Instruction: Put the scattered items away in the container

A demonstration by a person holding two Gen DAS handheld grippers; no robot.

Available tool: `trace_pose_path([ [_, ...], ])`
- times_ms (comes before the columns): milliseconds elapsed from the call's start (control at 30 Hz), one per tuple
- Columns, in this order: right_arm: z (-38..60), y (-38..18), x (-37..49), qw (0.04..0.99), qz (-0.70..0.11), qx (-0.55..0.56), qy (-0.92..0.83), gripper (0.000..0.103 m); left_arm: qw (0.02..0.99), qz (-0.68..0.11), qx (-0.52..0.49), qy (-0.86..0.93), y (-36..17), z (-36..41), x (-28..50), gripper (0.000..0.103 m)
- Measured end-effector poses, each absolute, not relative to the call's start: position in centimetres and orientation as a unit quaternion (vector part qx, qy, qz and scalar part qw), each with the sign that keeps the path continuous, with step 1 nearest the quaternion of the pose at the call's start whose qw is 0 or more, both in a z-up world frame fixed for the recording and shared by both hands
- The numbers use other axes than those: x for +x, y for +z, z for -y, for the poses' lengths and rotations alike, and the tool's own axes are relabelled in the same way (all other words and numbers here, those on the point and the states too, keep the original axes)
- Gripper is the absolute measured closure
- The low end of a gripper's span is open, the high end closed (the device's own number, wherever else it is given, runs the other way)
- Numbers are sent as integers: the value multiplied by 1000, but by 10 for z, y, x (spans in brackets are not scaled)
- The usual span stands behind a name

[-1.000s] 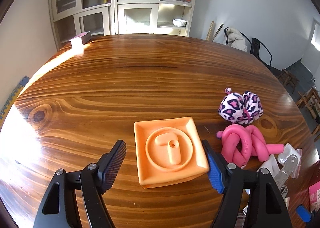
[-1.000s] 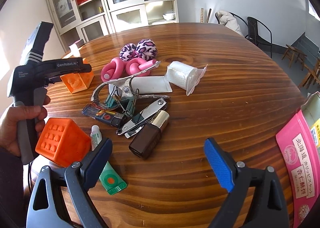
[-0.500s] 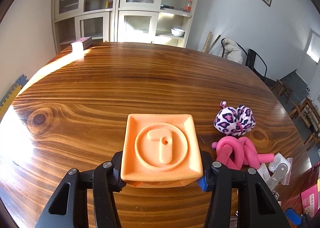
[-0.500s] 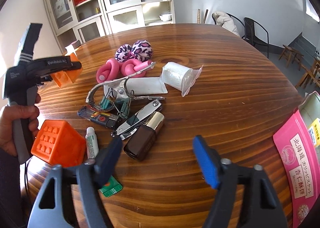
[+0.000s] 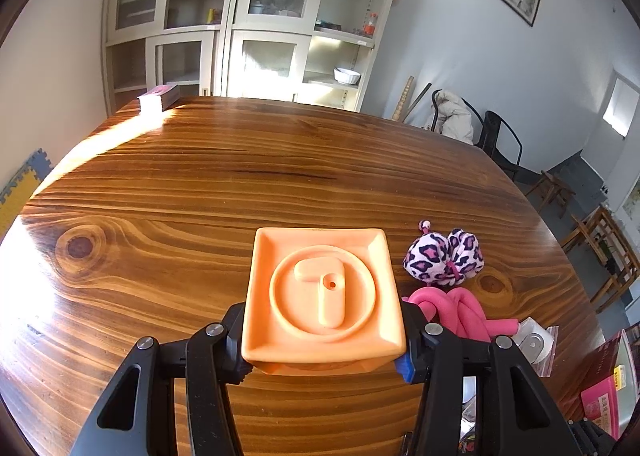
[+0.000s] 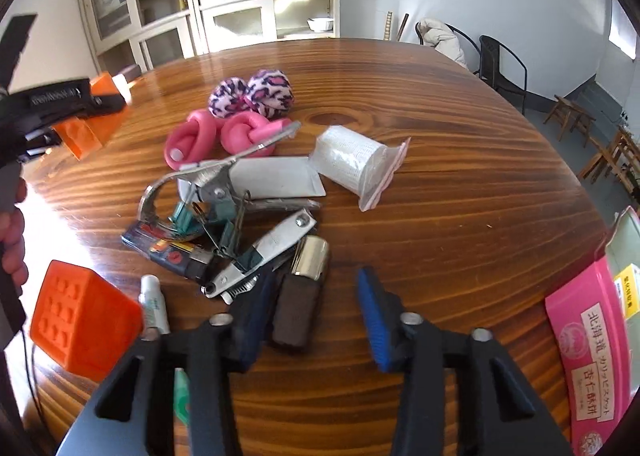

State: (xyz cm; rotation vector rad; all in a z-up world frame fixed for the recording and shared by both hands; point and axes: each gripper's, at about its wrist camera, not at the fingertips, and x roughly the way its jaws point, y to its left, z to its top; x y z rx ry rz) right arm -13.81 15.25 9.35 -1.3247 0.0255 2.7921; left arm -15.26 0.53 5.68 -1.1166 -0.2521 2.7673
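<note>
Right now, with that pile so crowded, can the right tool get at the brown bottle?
Probably yes. The brown bottle lies between the jaws of the right tool, which have just been closing; the nail clippers crowd only its cap end.

Super bright daylight from the left, blown-out glare on the tabletop (image 5: 132, 136). Heavy fisheye warping, black corners, right-wrist view slightly motion-blurred.
</note>
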Motion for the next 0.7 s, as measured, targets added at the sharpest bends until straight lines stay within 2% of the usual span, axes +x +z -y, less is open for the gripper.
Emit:
trace_pose_path([
  [33,-154,94,-137,25,-11,-428,903,81,75,84,-370,922,58,-6,-152,48],
  [267,-173,97,-125,8,-67,-421,905,81,88,84,-361,925,67,-11,-146,48],
  [433,-184,119,-103,13,-96,-378,921,81,100,84,-349,928,78,-15,-139,48],
  [700,-231,152,-52,81,-138,-322,933,81,144,65,-328,931,97,-43,-115,48],
])
